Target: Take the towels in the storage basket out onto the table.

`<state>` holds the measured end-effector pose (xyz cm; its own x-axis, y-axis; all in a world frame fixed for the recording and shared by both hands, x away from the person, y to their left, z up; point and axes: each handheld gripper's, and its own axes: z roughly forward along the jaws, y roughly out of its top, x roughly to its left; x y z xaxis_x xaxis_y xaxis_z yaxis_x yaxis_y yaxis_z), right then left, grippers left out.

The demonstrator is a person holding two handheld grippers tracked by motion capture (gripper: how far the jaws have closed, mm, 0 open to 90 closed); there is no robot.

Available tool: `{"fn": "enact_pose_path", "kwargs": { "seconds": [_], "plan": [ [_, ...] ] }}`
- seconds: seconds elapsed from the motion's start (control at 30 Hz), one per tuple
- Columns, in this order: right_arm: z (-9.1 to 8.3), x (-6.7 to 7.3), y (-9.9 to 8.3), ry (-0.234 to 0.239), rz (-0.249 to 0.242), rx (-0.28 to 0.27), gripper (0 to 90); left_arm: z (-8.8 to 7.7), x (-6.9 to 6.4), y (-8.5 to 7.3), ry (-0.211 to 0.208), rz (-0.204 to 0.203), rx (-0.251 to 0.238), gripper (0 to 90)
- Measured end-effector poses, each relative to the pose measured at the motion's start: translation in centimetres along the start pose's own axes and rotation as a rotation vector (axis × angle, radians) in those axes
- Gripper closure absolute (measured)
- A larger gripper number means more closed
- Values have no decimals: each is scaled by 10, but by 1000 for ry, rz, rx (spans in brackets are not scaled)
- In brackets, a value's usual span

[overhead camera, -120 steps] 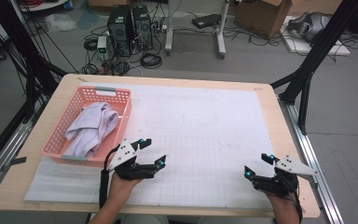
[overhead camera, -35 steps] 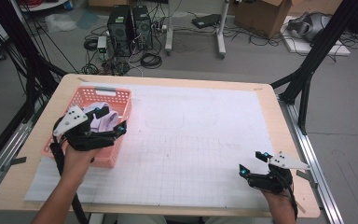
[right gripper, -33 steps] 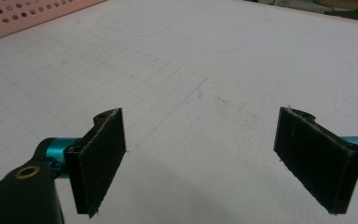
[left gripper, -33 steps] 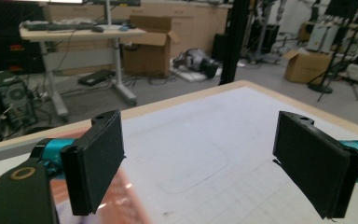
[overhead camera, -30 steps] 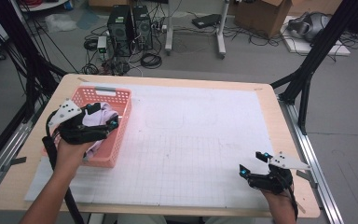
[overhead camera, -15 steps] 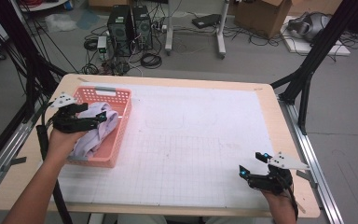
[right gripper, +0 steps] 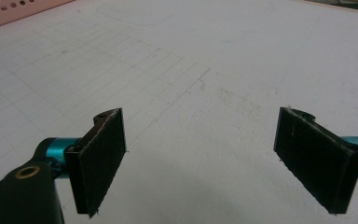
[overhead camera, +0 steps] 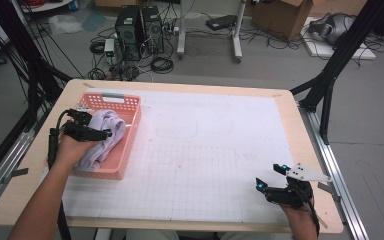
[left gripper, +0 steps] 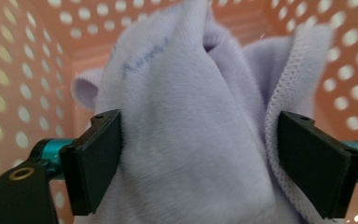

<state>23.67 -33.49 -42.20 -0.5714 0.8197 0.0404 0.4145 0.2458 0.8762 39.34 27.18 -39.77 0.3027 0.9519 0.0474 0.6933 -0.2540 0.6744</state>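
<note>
Cloth [left gripper: 182,121], lilac, bunched in pink basket [overhead camera: 130,107] at table [overhead camera: 190,87] left edge. My left gripper [left gripper: 198,163] inside basket, jaws wide, cloth between, not clamped; perforated walls close around. My right gripper [right gripper: 200,163] wide, nothing between, near right front corner over white gridded mat [overhead camera: 215,145].

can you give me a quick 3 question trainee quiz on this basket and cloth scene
1. True or false: the left claw has its jaws spread wide, one on each side of the lilac cloth.
2. Where does the cloth lie? A) on the white mat B) in the pink basket C) on the floor
3. Fill in: the right claw is open above the white ____.

Key
1. True: the cloth bulges between the spread jaws.
2. B: the high view shows the cloth inside the basket at the table's left.
3. Mat: nothing sits between its jaws.
</note>
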Motion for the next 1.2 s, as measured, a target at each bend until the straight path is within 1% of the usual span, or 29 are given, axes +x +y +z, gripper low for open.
{"fn": "enact_pose_path", "kwargs": {
  "seconds": [0.03,0.07,0.17,0.2,0.23,0.27,0.3,0.37,0.47,0.53,0.6,0.77,0.9,0.97,1.0,1.03,1.07,1.1,1.13,1.17,1.2],
  "plan": [
    [0,0,0,0,-2,1,152,0,0,0,0,0,0,119],
    [0,0,0,0,-1,1,152,5,1,-1,-5,-5,29,96],
    [0,0,0,4,-3,4,152,12,1,-1,-14,-9,50,59],
    [0,0,-1,5,-2,7,152,14,0,-2,-15,-2,58,56],
    [0,0,-1,4,0,9,152,16,-1,-2,-18,14,72,42],
    [0,0,-1,6,-1,10,152,16,-1,-2,-18,14,72,29],
    [1,0,-1,4,-4,11,152,20,-5,-2,-13,45,89,27],
    [1,0,-1,3,-2,11,152,24,-6,-3,6,70,95,27],
    [0,1,-1,4,-3,19,152,28,-7,-4,16,89,100,33],
    [0,0,-2,2,-9,17,152,28,-7,-4,18,79,100,66],
    [-1,0,-3,-1,-5,17,153,27,-7,-4,22,80,97,110],
    [-2,0,-3,-3,-2,18,153,23,-5,-4,9,78,85,269],
    [-2,0,-2,-4,1,18,155,18,-4,-3,1,70,72,368],
    [-2,0,-2,-6,4,18,157,14,0,-3,-14,32,52,420],
    [-3,0,-2,-9,3,15,157,14,0,-3,-14,32,52,439],
    [-3,0,-2,-9,5,16,157,11,3,-3,-26,2,31,457],
    [-3,-1,-2,-10,6,16,157,10,4,-3,-36,-3,28,475],
    [-3,-1,-2,-12,7,17,157,10,4,-3,-36,-3,28,485],
    [-3,-1,-3,-12,11,20,157,7,6,-3,-55,-13,7,487],
    [-3,-2,-3,-13,10,19,157,7,6,-3,-55,-13,7,487],
    [-3,-2,-3,-13,12,20,157,3,8,-3,-73,-36,-32,488]
  ]
}}
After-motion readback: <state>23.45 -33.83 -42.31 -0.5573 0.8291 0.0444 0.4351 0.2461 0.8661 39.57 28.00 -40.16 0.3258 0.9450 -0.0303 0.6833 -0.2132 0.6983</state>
